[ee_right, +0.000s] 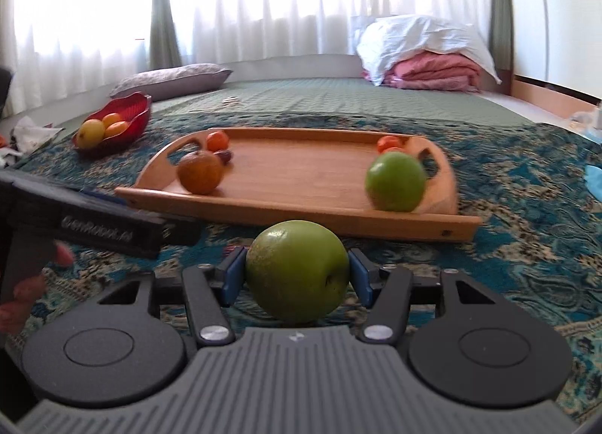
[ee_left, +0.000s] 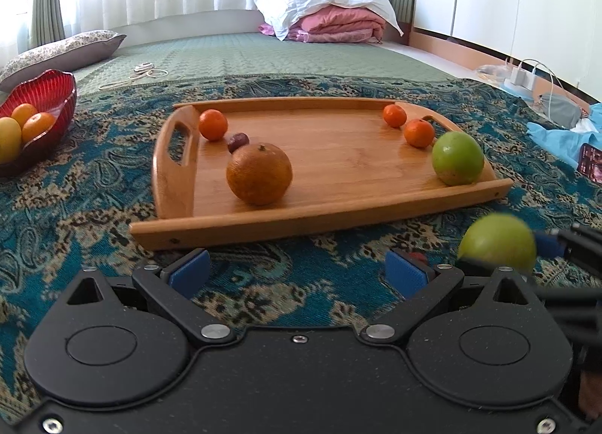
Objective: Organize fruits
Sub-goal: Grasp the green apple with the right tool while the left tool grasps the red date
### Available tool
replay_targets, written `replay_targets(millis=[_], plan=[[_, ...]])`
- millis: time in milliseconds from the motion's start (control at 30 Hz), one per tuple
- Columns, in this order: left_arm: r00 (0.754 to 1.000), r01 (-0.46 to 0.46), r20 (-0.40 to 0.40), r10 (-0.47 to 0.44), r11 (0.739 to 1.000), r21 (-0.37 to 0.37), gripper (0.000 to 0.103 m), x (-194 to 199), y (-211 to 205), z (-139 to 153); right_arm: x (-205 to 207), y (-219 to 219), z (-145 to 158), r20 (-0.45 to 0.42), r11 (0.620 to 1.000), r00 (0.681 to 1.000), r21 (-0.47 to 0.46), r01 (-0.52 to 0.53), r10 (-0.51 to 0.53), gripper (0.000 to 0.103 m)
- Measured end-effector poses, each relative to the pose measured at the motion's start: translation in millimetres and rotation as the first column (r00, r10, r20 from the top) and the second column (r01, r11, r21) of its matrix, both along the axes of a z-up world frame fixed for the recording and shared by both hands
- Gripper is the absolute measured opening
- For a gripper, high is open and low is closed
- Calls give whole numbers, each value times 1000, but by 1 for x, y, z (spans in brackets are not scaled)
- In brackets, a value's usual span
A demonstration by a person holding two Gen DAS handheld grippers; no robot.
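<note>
My right gripper is shut on a green apple, its blue pads pressing both sides, just above the patterned blanket in front of the wooden tray. The left wrist view has this apple at the lower right. My left gripper stands open over the blanket with nothing between its pads. On the tray lie a large orange, a second green apple, three tangerines and a small dark red fruit.
A red glass bowl with yellow and orange fruit sits left of the tray. Behind lie a pillow and folded pink bedding. Chargers with cables and blue cloth are at the right.
</note>
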State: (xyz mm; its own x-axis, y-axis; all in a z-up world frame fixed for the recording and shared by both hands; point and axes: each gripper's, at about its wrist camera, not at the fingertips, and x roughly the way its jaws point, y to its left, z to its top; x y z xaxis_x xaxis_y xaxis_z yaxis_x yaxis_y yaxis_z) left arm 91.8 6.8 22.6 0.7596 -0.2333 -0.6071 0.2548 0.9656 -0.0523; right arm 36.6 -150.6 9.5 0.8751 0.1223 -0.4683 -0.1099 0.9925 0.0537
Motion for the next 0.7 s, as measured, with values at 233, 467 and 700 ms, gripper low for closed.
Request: replay_targets(millis=[233,467,700], plan=[[1000,6,11,-6,999,-38,100,-9,-23,-8,-1,-28,3,19,995,995,-5,99,-99,61],[999,2,-45,-4,999,-34,76,-6,-50,-11,0,-37,6,29,993,992,-6,122,-122,61],[998,40,-52,-41,999,-32,28,-6,-61,-16,2,-37,5,32,993,992,-8,119,-119,61]])
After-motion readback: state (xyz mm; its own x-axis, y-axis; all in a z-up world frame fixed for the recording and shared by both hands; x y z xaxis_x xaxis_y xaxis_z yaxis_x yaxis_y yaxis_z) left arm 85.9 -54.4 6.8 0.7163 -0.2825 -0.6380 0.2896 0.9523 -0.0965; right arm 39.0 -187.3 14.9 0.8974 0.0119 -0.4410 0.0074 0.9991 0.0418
